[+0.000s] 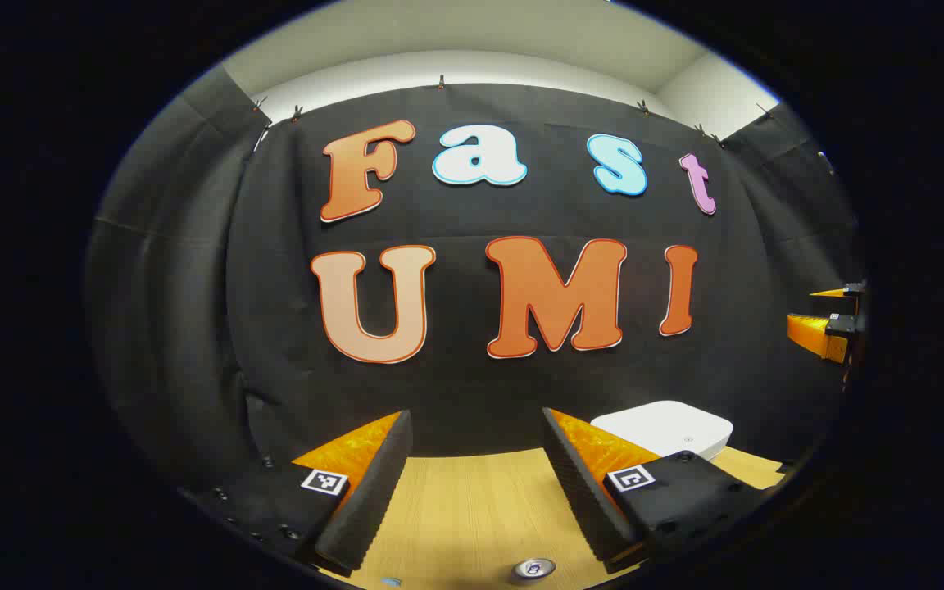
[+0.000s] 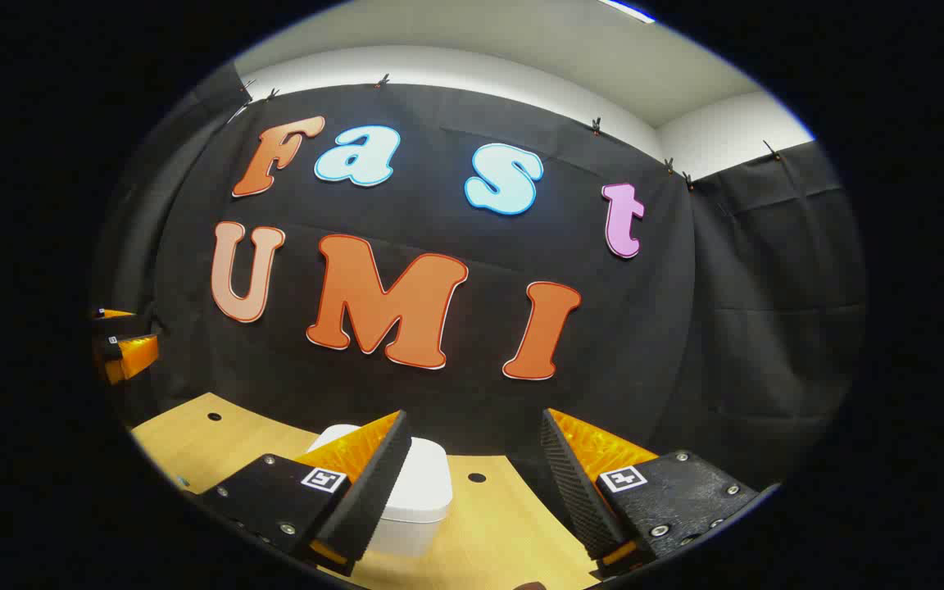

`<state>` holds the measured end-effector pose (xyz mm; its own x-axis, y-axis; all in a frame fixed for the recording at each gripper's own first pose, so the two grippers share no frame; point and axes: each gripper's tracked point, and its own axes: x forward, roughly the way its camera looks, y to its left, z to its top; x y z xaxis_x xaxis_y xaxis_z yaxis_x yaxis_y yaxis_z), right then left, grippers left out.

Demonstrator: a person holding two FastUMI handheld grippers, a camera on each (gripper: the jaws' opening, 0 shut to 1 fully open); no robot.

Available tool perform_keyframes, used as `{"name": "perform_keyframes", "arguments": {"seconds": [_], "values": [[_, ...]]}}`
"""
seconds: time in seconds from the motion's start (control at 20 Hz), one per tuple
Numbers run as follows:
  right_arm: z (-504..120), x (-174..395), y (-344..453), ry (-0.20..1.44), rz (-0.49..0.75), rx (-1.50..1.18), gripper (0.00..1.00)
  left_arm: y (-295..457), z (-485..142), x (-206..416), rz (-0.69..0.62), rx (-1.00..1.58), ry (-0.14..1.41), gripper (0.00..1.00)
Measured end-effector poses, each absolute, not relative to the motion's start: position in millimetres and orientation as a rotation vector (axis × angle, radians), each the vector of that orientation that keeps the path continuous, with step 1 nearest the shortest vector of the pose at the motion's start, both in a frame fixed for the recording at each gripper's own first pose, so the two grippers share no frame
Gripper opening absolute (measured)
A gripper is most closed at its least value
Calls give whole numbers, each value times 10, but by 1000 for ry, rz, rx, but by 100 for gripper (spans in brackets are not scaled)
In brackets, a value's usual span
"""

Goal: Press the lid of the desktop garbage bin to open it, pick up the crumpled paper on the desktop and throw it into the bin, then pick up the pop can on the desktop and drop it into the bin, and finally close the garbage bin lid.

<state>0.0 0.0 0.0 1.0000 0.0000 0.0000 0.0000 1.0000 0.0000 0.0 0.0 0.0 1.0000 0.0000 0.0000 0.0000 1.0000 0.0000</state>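
Both of my grippers stand with their fingers spread wide and nothing between them. Along my left gripper [image 1: 476, 475] I look over pale wood-grain desktop [image 1: 472, 508], and at the very bottom of that view, between the fingers but lower and nearer to me, sits the round metal top of the pop can [image 1: 534, 568] with its pull tab. The garbage bin [image 1: 664, 428] shows there as a white, smooth, rounded-corner lid, closed, peeking out behind my left gripper's right-hand finger [image 1: 583, 483]. At the far right edge of the left gripper view I can see the other gripper held up well above the table.

Along my right gripper [image 2: 472, 483] the bin [image 2: 419, 500] is closer: a white plastic box with soft corners, its lid down, partly hidden behind that gripper's left-hand finger [image 2: 369, 487] (it lies left of the gap, not between the fingers). The desktop [image 2: 193, 434] has small dark round holes in it there. My left gripper shows at the far left edge of the right gripper view, also raised.

The finger pads are ribbed foam, wedge-shaped, and each finger block carries a small square black-and-white marker. Both grippers are held roughly level, pointing at the black cloth wall, above the table. I cannot make out the crumpled paper.
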Motion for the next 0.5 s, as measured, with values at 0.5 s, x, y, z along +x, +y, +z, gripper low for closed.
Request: {"name": "perform_keyframes", "arguments": {"seconds": [0.5], "values": [[-48, 9, 187, 13, 33, 2, 96, 159, 54, -24, 26, -22, -54, 95]]}}
